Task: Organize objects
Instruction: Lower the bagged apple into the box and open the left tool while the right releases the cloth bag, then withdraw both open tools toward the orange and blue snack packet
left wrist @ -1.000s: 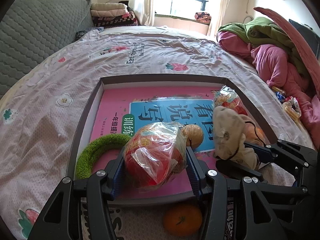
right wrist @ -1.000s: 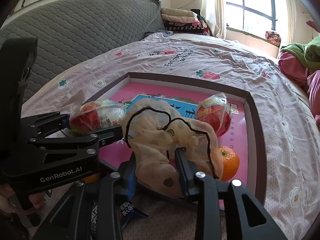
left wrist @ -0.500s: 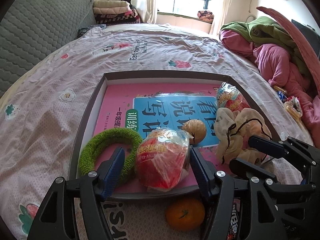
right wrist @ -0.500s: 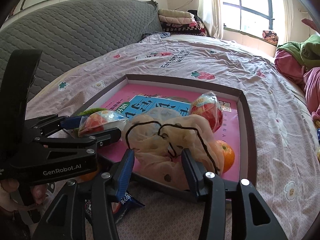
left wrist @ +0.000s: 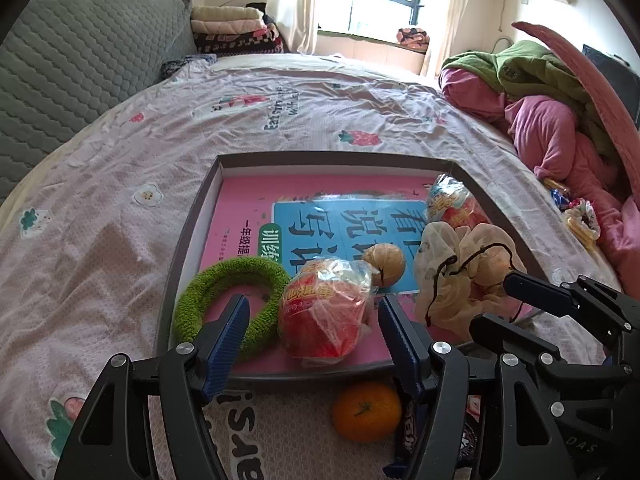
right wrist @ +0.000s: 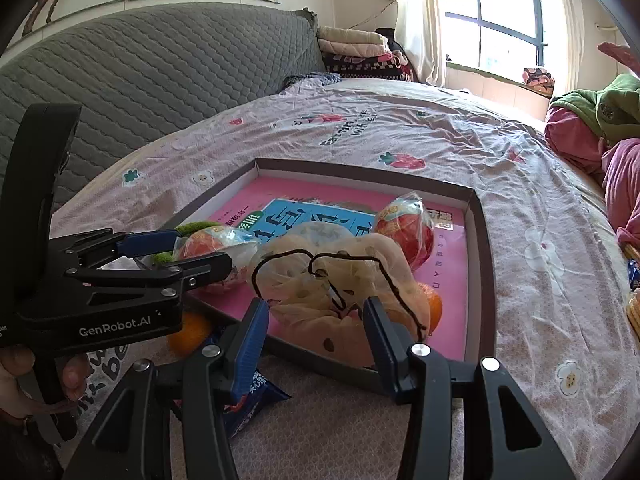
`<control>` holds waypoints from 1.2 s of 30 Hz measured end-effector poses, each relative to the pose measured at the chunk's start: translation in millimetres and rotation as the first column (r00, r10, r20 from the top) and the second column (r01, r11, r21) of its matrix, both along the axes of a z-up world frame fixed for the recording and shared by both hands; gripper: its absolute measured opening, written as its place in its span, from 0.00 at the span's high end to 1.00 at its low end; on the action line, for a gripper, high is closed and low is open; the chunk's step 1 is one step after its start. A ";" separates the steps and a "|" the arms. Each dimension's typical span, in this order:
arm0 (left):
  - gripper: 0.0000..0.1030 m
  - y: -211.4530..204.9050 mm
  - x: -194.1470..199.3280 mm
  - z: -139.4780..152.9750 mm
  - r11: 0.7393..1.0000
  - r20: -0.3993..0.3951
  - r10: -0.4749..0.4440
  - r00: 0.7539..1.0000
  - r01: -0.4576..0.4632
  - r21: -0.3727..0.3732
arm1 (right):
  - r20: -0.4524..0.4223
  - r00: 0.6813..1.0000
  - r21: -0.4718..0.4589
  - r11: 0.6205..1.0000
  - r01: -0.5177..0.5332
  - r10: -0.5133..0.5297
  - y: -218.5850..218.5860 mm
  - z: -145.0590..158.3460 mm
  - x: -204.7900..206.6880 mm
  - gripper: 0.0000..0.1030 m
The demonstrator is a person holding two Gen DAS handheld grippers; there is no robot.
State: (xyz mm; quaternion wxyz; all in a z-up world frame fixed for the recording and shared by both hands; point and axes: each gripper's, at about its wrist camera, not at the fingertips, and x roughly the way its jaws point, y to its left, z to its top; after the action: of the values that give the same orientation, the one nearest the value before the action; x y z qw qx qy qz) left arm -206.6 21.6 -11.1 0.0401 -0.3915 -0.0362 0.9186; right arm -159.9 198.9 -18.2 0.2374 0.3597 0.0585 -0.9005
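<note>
Half hidden under the beige drawstring pouch (right wrist: 344, 280): an orange (right wrist: 432, 306), only a sliver showing in the right wrist view. Tucked behind the left hand-held gripper (right wrist: 192, 254): most of the green fuzzy ring (right wrist: 196, 227) and a second orange (right wrist: 188, 330). Mostly covered by gripper fingers: a blue snack packet (right wrist: 256, 394), print too small to read. Cut off at the frame's left edge: a hand (right wrist: 16, 376). Partly masked by bagged fruit and pouch: the book's (left wrist: 348, 220) cover text.
</note>
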 end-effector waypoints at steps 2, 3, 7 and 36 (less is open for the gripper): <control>0.33 -0.1 2.6 4.0 1.000 -0.007 -0.001 1.000 0.001 0.002 | -0.011 1.000 -0.006 1.000 0.004 -0.004 2.1 3.6 2.4 0.52; 0.33 -0.3 3.5 5.7 1.000 -0.011 -0.002 1.000 0.002 0.003 | -0.014 1.000 -0.006 1.000 0.004 -0.004 2.5 4.8 3.1 0.51; 0.33 0.2 8.8 12.9 1.000 -0.023 0.000 1.000 0.000 0.004 | -0.030 0.999 -0.018 1.000 0.016 -0.017 8.0 10.1 7.0 0.46; 0.33 -5.8 64.6 16.7 0.999 -0.017 -0.001 1.000 0.001 -0.043 | -0.046 0.998 0.003 0.999 -0.039 0.039 -0.1 6.6 68.4 0.42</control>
State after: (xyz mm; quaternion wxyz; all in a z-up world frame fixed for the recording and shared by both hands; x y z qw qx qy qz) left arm -142.0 15.8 5.6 0.0323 -0.3844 -0.0157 0.9225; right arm -91.5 198.8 -11.6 0.2531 0.3378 0.0721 -0.9037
